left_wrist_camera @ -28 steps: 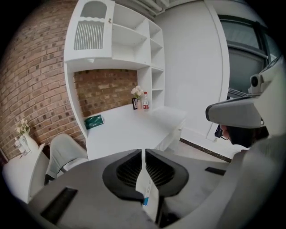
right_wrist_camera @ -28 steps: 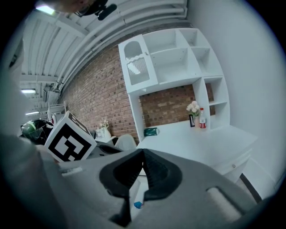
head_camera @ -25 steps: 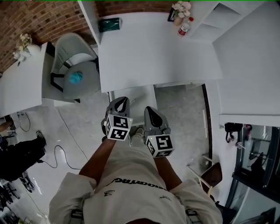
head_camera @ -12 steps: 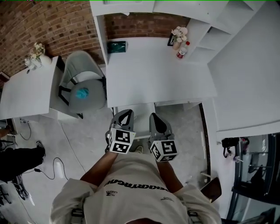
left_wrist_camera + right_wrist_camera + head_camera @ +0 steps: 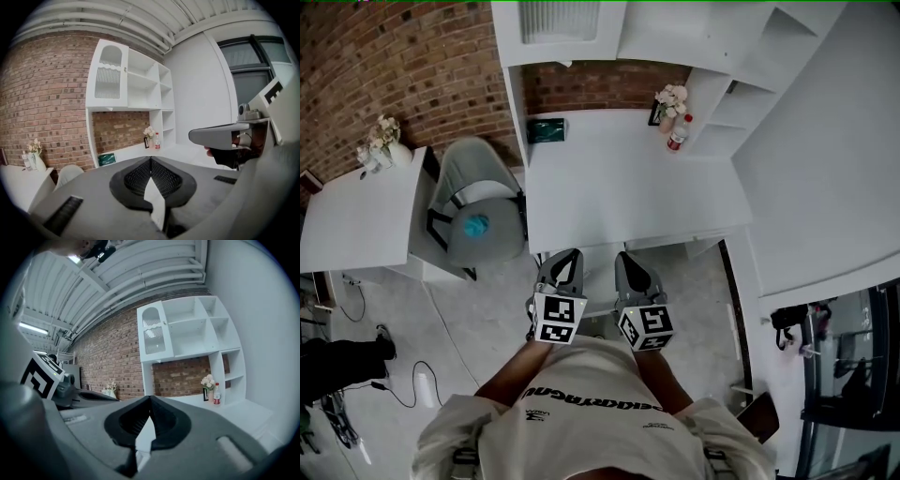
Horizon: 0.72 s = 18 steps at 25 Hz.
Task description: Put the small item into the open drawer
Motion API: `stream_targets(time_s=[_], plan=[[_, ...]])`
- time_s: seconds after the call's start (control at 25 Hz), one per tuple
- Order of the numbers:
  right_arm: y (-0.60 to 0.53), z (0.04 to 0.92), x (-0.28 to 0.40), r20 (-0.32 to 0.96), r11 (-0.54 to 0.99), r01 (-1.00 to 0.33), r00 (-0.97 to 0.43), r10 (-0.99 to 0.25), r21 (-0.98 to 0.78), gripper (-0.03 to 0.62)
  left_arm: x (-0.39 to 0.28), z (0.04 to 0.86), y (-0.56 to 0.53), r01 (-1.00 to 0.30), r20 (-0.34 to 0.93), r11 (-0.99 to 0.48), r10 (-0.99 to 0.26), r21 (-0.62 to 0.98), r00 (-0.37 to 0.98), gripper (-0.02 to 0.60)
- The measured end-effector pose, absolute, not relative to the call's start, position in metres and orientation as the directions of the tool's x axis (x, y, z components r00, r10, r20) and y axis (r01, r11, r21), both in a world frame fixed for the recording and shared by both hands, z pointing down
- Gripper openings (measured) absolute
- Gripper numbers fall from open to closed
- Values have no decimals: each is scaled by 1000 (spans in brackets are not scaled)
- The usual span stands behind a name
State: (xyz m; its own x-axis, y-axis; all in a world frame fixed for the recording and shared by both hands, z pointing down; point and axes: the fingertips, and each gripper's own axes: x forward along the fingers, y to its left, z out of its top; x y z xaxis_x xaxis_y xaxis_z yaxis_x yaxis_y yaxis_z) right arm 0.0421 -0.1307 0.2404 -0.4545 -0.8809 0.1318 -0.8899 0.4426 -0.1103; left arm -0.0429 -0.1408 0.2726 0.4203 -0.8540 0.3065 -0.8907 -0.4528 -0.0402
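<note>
light: bright, even, cool | source: strip lamp (image 5: 33,328) on the ceiling, left in right gripper view | glare: white table (image 5: 628,187) washed out, little texture | shadows: soft, faint | distortion: strong fisheye, black corners, shelves (image 5: 187,331) bowed in both gripper views | focus: fingers (image 5: 136,180) near lens soft, brick wall (image 5: 47,103) sharp

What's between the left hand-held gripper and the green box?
Head view: only bare white desk between the left hand-held gripper and the green box.
</note>
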Motion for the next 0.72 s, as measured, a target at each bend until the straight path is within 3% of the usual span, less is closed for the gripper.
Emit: stream_targets(time_s=[0.72], plan=[[-158, 231, 58, 109, 439, -894, -446, -888, -83, 0, -24, 249, -163, -879, 215, -474, -865, -57, 453, -2]])
